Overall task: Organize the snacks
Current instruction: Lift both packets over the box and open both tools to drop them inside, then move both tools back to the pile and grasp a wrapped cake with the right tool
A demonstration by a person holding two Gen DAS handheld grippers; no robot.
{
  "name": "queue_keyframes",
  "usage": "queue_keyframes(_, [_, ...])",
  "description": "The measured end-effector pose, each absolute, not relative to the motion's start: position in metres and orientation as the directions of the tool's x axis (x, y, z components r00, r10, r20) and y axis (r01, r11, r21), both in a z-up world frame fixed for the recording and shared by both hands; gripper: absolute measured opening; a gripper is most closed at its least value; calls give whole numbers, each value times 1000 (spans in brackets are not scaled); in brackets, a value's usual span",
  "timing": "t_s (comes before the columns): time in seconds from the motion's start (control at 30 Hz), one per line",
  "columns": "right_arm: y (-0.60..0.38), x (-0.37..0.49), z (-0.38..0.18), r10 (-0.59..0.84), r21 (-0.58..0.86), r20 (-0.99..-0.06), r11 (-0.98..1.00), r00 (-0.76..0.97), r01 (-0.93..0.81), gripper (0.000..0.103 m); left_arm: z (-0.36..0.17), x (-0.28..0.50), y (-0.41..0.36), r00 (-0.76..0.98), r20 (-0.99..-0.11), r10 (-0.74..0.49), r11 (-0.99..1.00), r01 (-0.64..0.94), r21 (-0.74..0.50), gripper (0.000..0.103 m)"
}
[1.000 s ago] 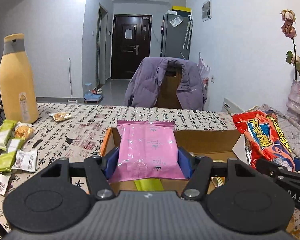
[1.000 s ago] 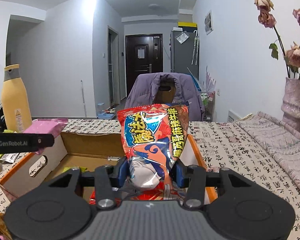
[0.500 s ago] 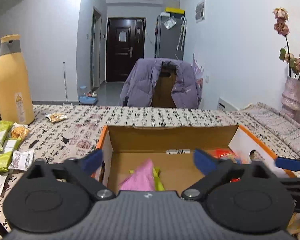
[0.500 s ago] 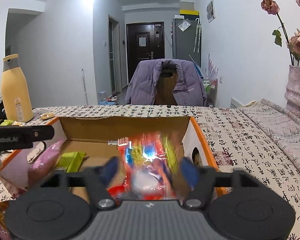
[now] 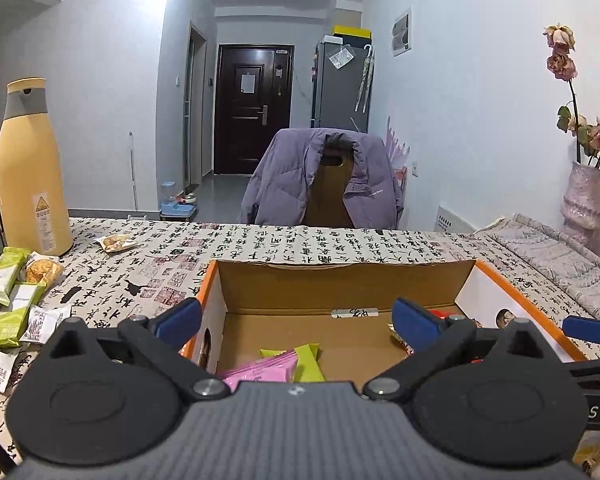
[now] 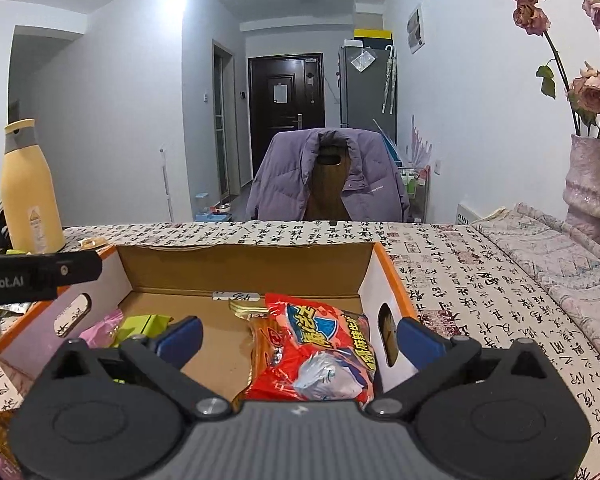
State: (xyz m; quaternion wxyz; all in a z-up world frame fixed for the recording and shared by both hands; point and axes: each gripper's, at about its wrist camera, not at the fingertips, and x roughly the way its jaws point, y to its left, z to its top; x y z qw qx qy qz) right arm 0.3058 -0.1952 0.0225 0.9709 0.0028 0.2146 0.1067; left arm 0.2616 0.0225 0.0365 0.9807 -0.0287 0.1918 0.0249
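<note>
Left gripper (image 5: 296, 322) spread wide, empty; right gripper (image 6: 299, 338) jaws opening, clear of red foil snack bag (image 6: 316, 354) lying in orange-edged cardboard box (image 6: 388, 276). Pink packet (image 5: 260, 370) alongside. Withdrawal best made straight up, clear of box walls.

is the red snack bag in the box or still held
In the box. The red snack bag lies on the cardboard box floor, and the right gripper is opening, its pads clear of it.
</note>
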Motion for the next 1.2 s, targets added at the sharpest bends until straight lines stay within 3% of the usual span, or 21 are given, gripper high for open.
queue_keyframes(0.67, [-200, 260, 54, 199, 15, -358, 978, 912, -208, 103, 65, 221, 19, 940, -340, 31, 998, -48, -43, 103])
queue_keyframes(1.2, [-225, 201, 39, 181, 7, -416, 981, 891, -196, 103, 49, 163, 21, 923, -384, 34, 998, -49, -28, 103])
